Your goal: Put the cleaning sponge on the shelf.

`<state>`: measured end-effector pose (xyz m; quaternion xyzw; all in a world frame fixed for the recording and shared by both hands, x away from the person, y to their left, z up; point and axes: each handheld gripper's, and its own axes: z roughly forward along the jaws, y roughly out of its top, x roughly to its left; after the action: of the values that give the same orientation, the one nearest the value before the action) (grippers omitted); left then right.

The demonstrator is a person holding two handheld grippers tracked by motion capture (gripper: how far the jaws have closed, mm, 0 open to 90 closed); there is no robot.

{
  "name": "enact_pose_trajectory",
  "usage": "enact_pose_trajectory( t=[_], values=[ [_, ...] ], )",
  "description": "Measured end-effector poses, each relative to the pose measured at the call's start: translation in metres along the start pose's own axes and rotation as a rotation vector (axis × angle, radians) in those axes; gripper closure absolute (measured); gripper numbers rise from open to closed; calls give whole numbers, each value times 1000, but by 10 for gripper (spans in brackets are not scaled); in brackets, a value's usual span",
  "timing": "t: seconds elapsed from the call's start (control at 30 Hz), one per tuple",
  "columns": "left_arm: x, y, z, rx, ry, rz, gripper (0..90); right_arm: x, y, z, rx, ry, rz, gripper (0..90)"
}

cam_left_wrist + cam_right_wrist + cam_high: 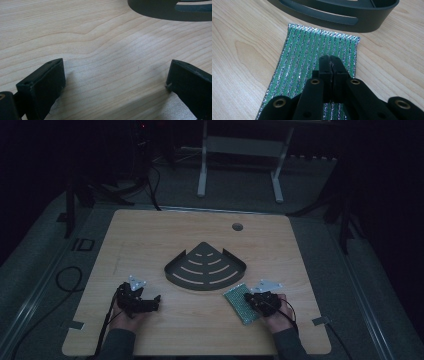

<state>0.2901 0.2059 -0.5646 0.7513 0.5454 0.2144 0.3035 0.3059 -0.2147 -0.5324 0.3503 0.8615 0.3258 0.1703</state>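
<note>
Right gripper view shows a flat green scouring pad (312, 67) with glittering silver stripes lying on the wooden table (242, 57), its far edge just short of a dark fan-shaped slotted tray (364, 23) at 12 o'clock. The right gripper (332, 65) hovers over it, jaws pressed together. At 9 o'clock, the left gripper (115, 80) stands spread apart over bare wood.

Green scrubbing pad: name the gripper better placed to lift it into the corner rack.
Right. The right gripper sits directly over the green pad, fingers together. The left gripper is open over bare table, across from the rack.
</note>
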Motion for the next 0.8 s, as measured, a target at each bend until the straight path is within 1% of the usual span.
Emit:
enact_pose_trajectory(
  t=[0.13,0.2,0.33,0.53,0.67,0.8],
  values=[
    [0,0,0,0,0,0,22,-1,1,-3,-3,15,3,846],
    [0,0,0,0,0,0,22,-2,3,-6,-5,12,8,834],
    [0,0,0,0,0,1,22,-10,9,-11,4,10,22,808],
    [0,0,0,0,0,1,22,-21,17,-13,51,10,35,779],
    [0,0,0,0,0,0,22,-25,20,-13,73,11,37,774],
    [0,0,0,0,0,0,22,-29,23,-13,101,23,46,763]
  ],
)
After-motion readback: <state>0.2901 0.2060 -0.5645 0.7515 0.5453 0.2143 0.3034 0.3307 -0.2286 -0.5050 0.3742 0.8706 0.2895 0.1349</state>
